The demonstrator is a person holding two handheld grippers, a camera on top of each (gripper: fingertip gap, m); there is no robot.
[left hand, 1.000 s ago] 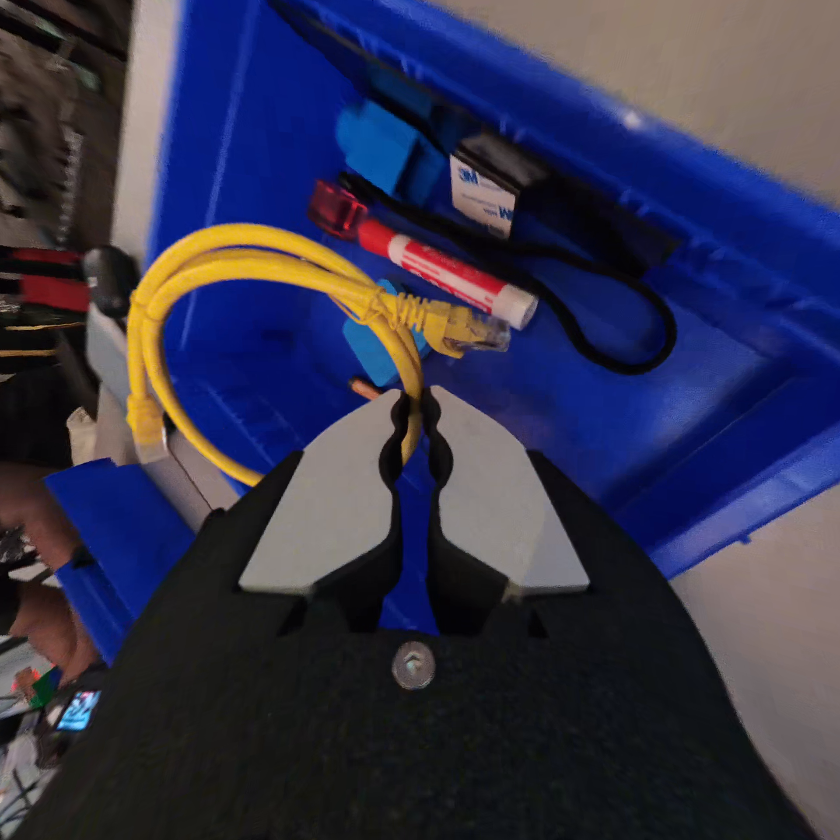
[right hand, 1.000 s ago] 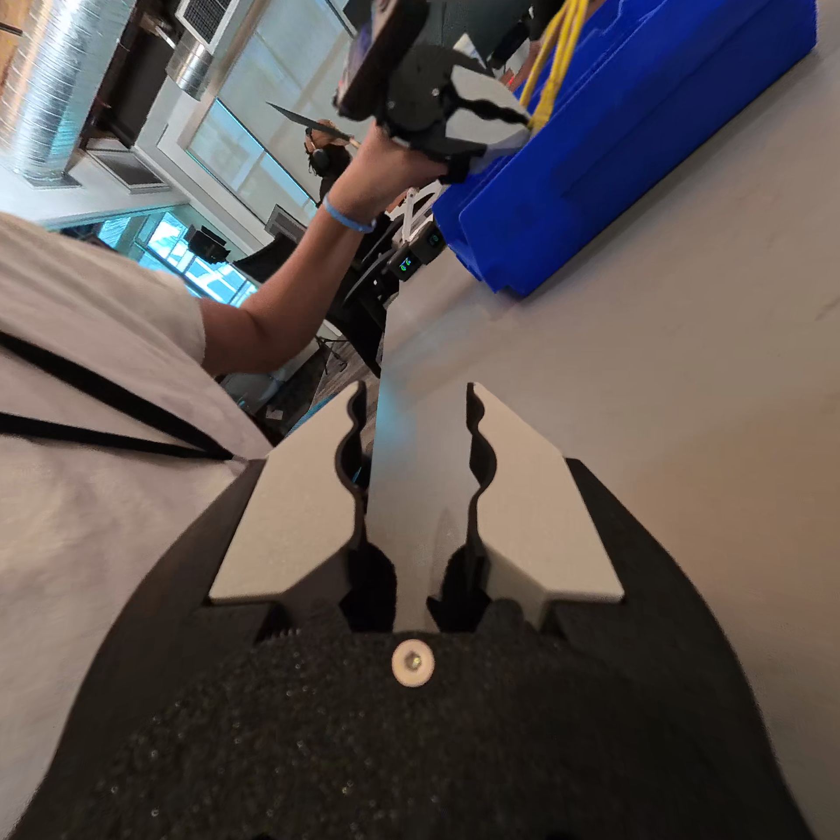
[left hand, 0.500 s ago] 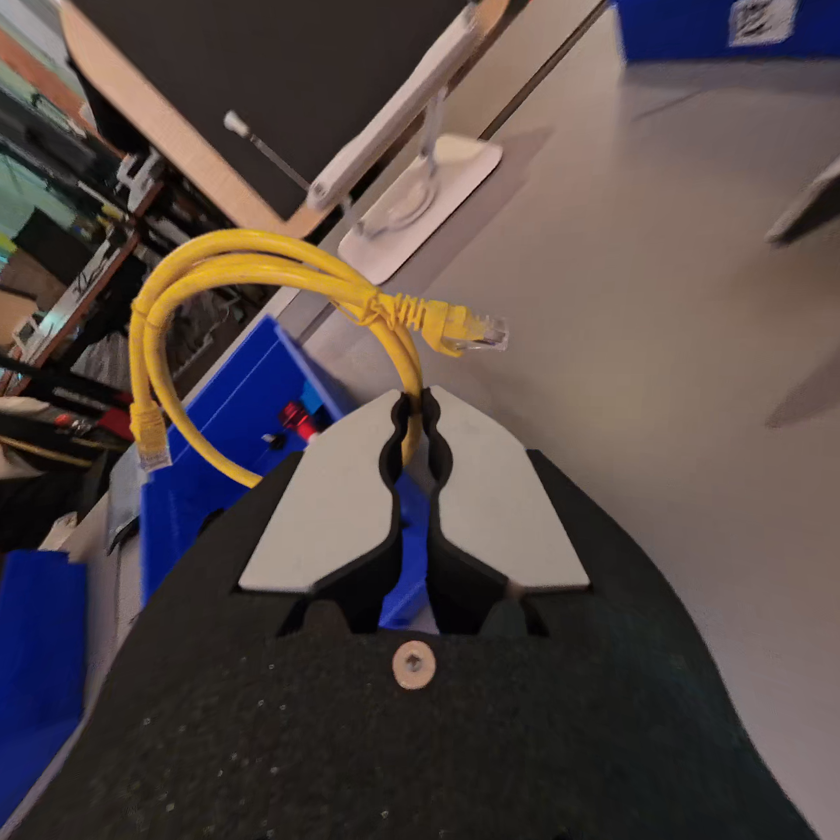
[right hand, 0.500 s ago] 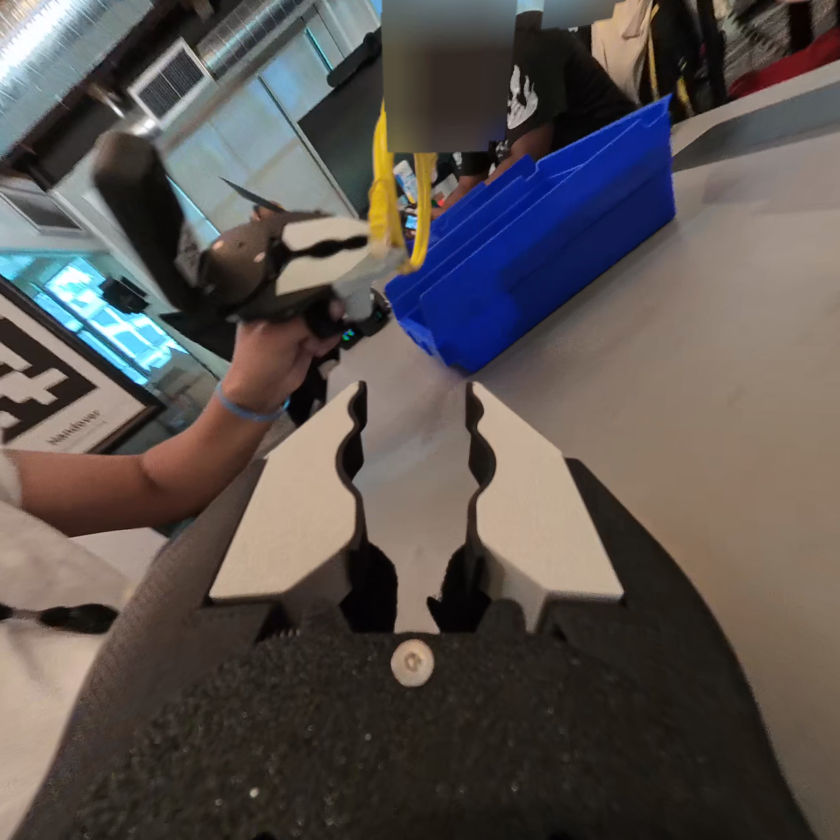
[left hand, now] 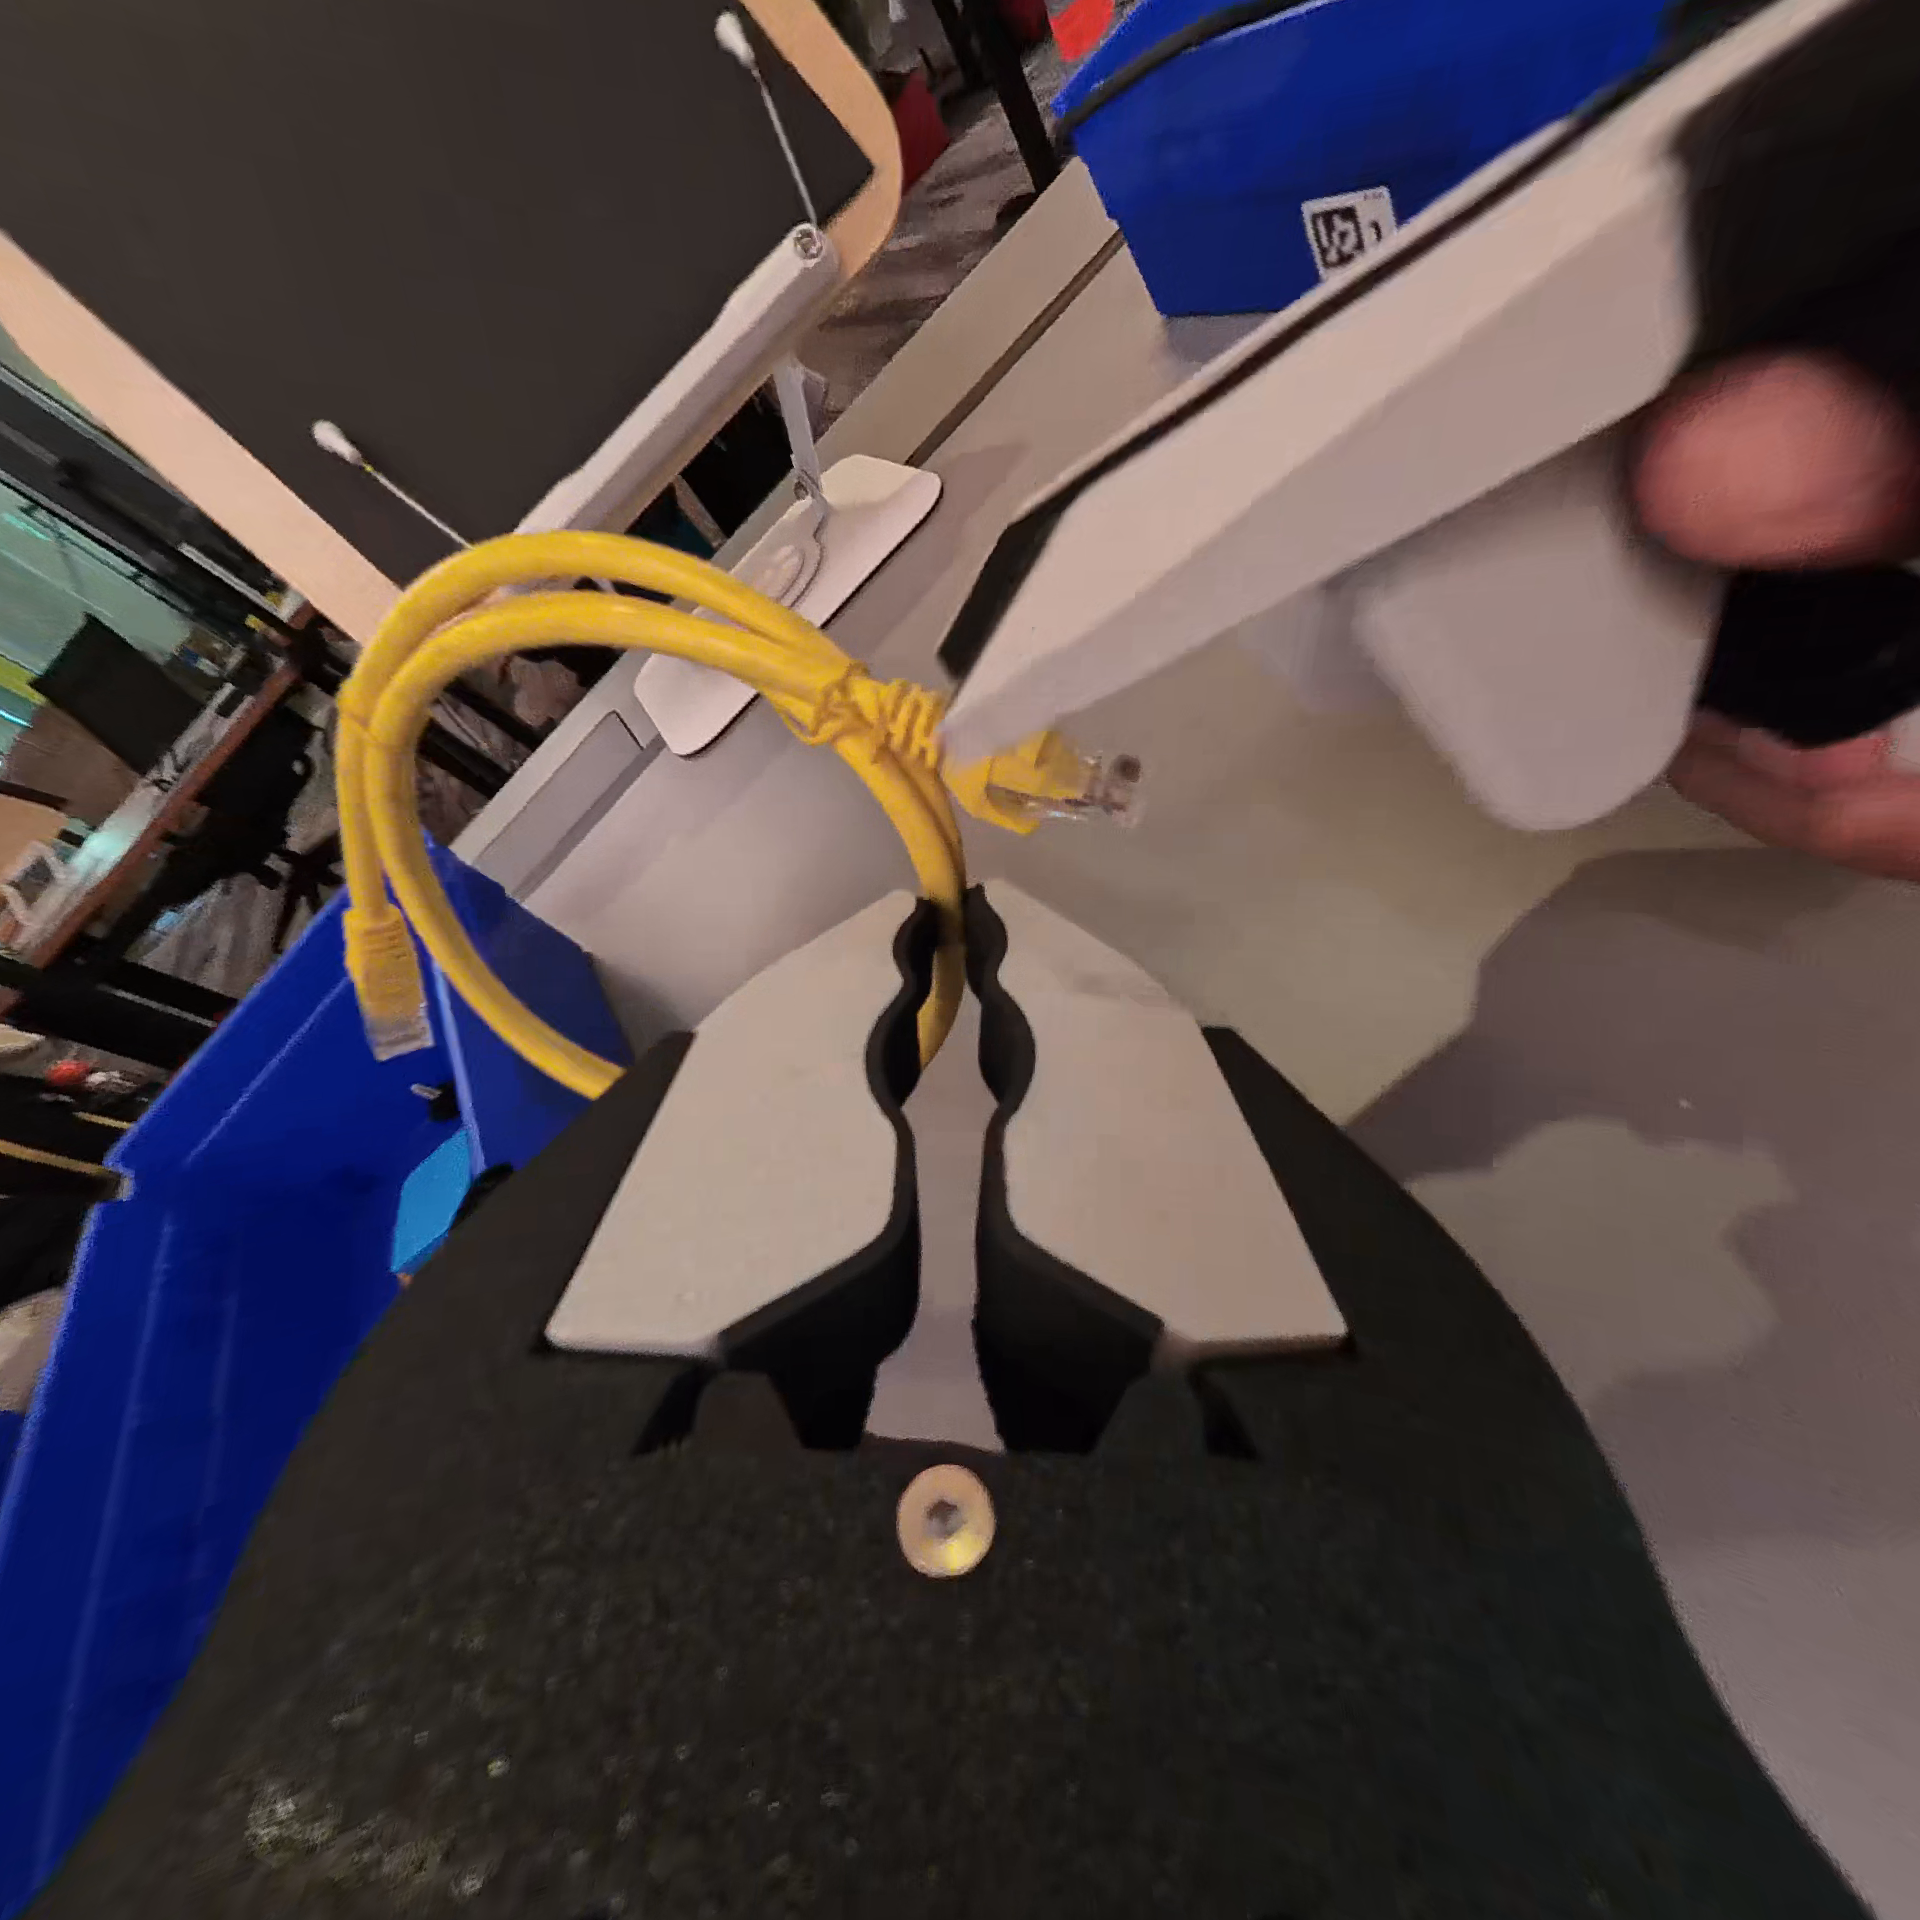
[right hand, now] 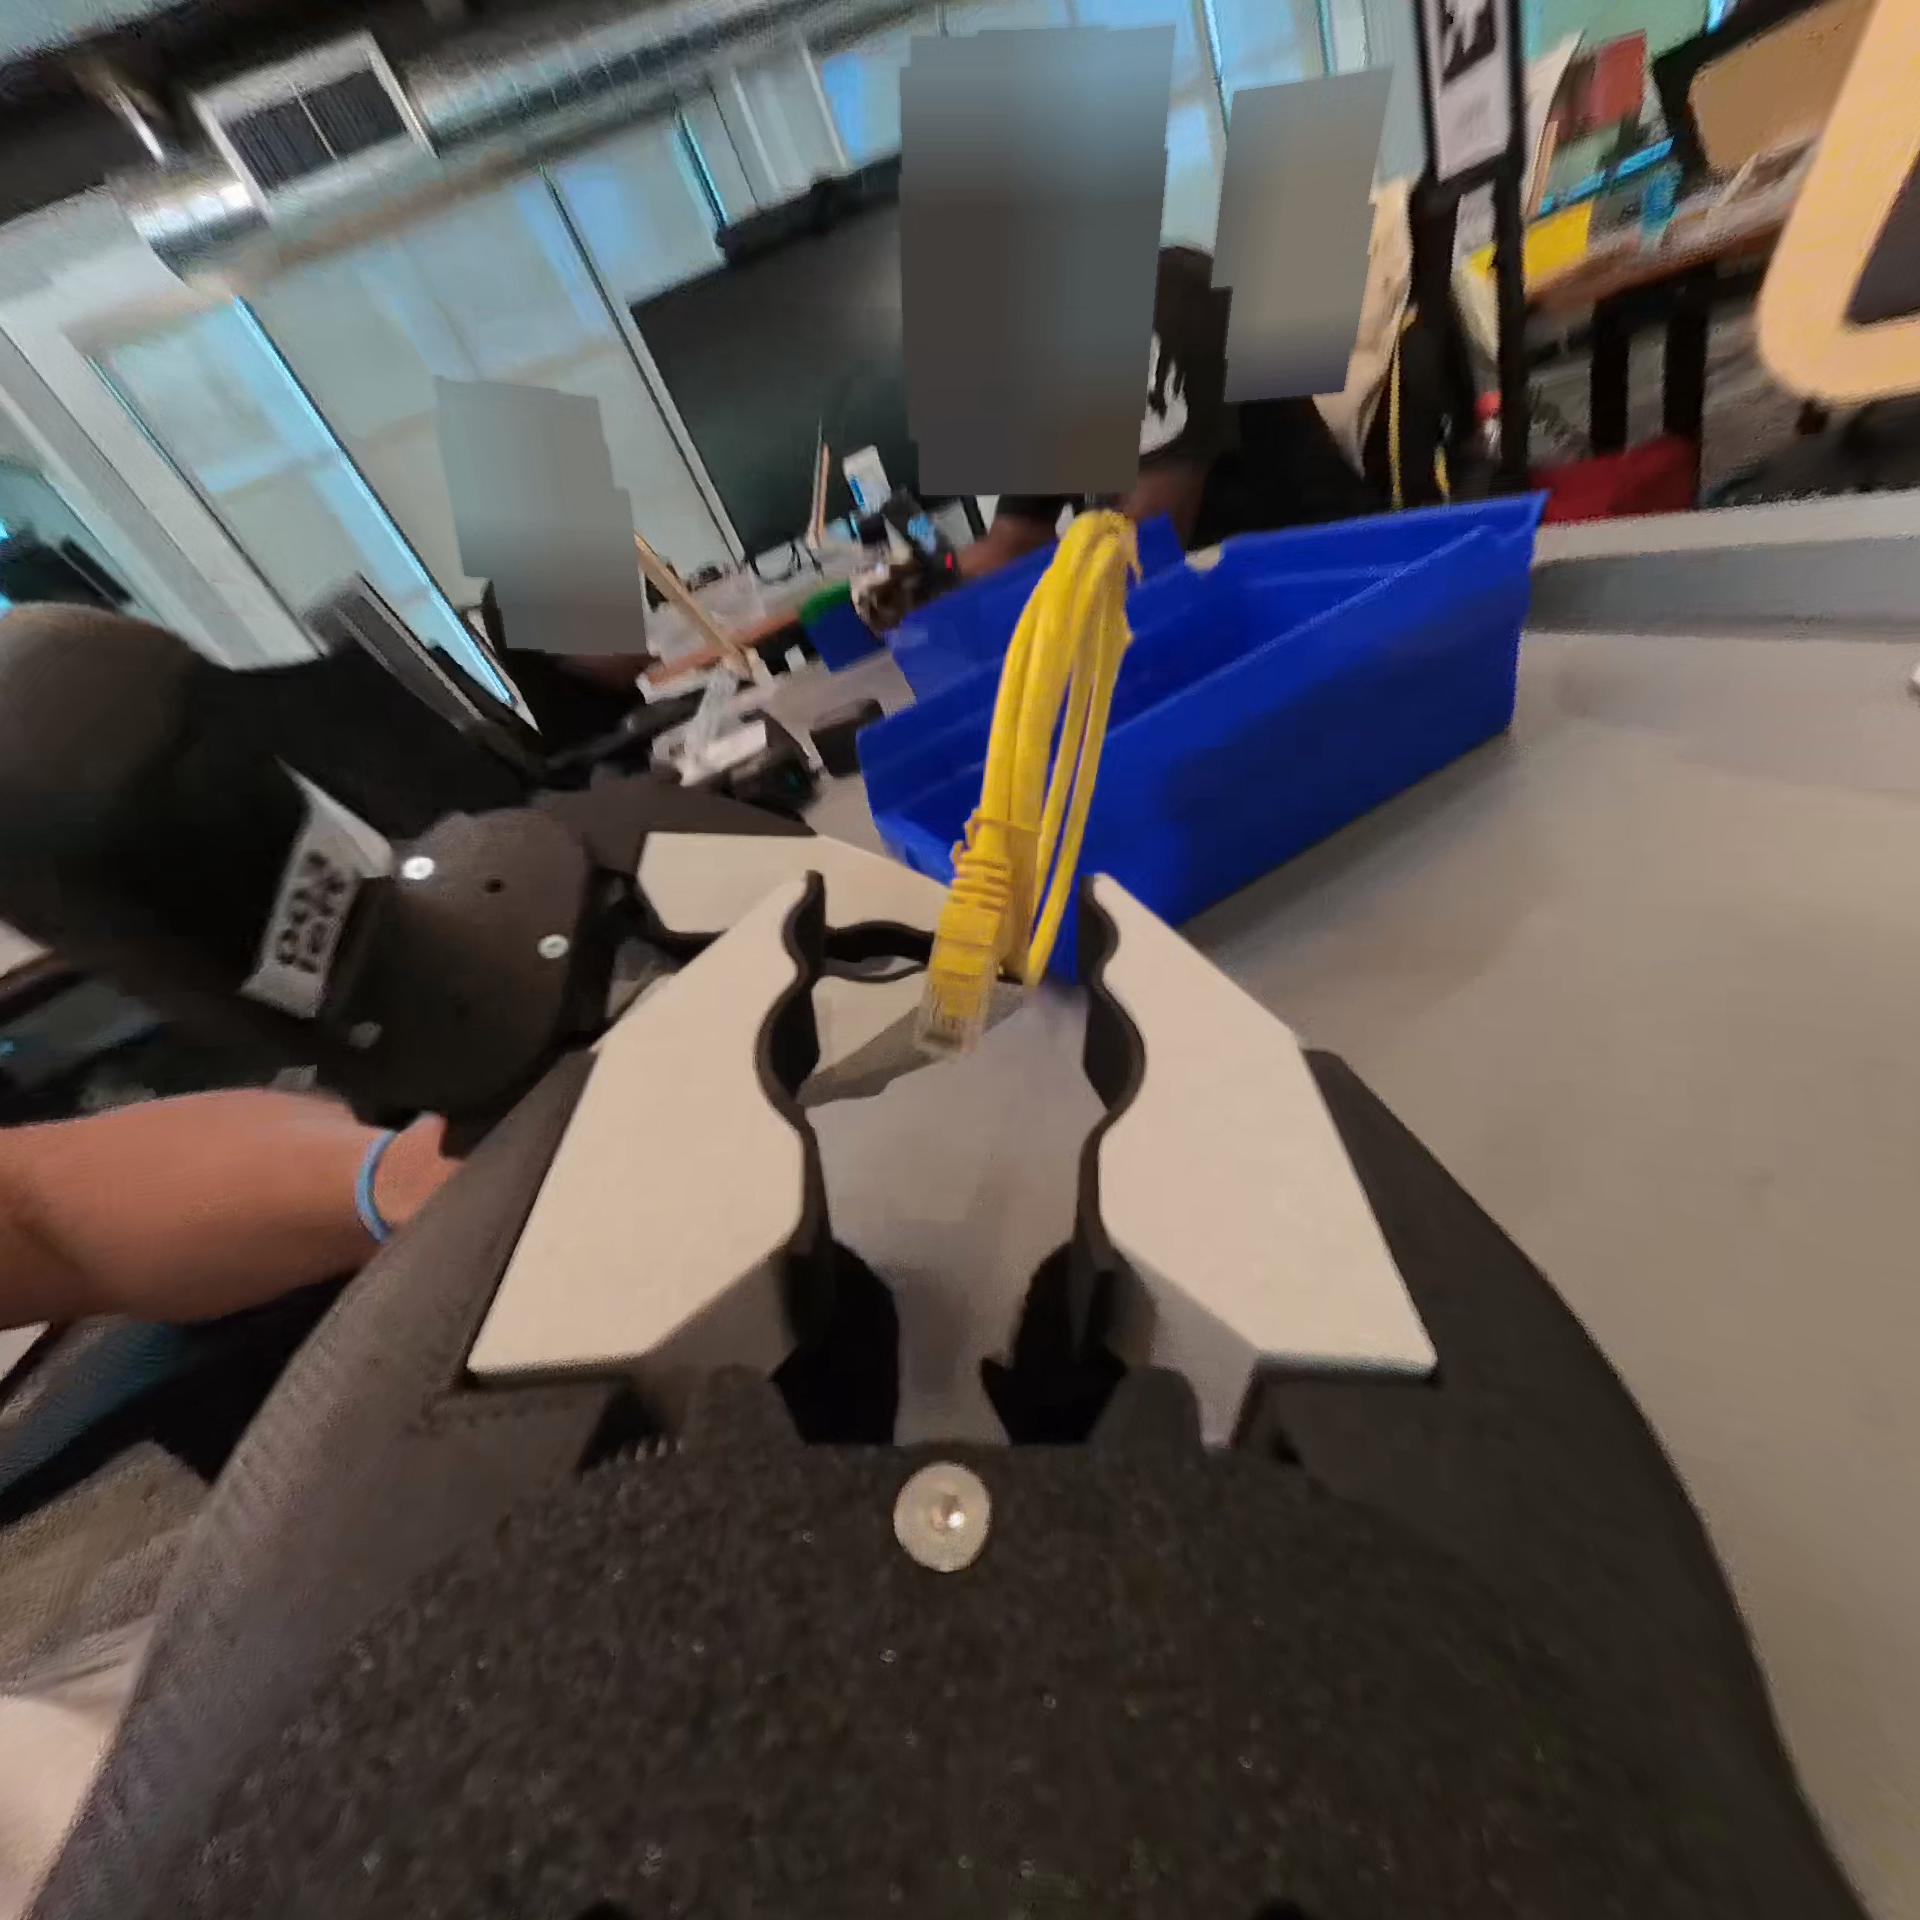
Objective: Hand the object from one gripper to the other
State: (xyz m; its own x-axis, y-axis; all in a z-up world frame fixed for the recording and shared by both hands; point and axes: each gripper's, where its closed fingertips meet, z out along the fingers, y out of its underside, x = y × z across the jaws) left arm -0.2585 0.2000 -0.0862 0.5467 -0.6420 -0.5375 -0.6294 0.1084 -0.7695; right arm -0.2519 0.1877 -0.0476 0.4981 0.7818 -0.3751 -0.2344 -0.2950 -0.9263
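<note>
Left wrist view: left gripper [left hand: 943, 914] clamps the coiled yellow network cable [left hand: 582, 623] held in the air over the grey table [left hand: 1662, 1299], while the right gripper [right hand: 948, 914], jaws apart, should straddle the strands, not the loose plug, before closing.

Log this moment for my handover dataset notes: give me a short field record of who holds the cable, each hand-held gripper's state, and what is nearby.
held object: coiled yellow network cable with clear plugs
holder: left hand-held gripper, shut on the cable's loop
receiver: right hand-held gripper, open, not yet gripping
cable position: hangs at the receiver's fingertips, one plug between them
surface: grey tabletop
nearby: blue plastic bin on the tabletop behind the cable
handover: not yet done
</note>
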